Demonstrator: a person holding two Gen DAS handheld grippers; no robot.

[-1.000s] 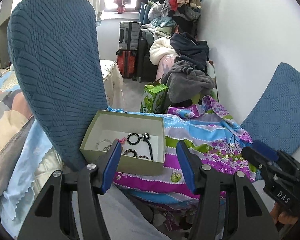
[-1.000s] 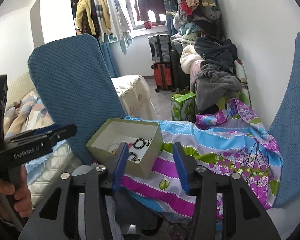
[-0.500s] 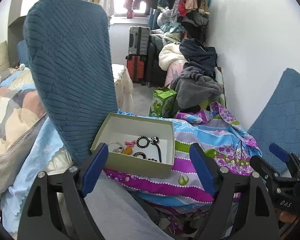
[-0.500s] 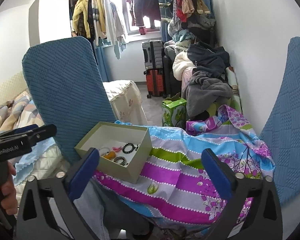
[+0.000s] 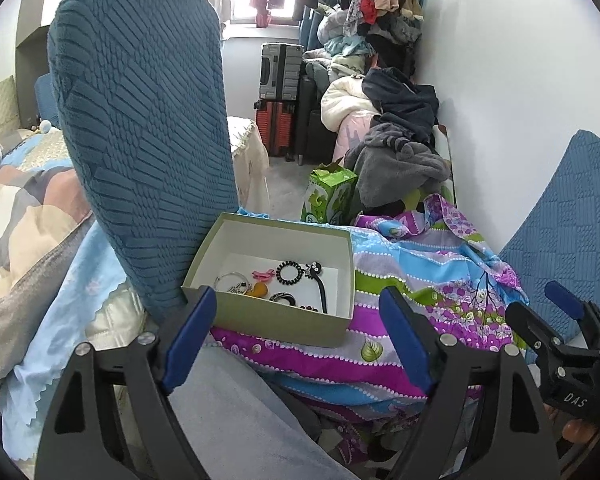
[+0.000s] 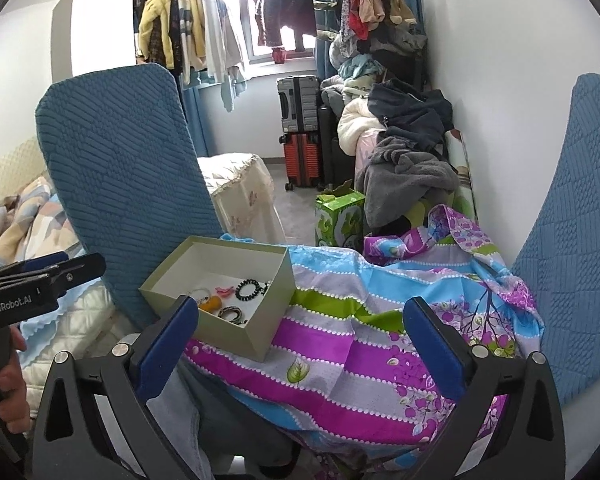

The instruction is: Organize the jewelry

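- Your left gripper (image 5: 298, 308) has its blue pads spread wide, with nothing pinched between them.
- Your right gripper (image 6: 300, 320) is likewise spread wide and empty.
- The jewelry box (image 5: 276, 312) sits open on the striped floral cloth (image 5: 420, 280), beside the blue chair back (image 5: 148, 140).
- Inside lie a black coil hair tie (image 5: 289, 272), a pink bow clip (image 5: 263, 275) and what may be a silver bracelet (image 5: 231, 280).
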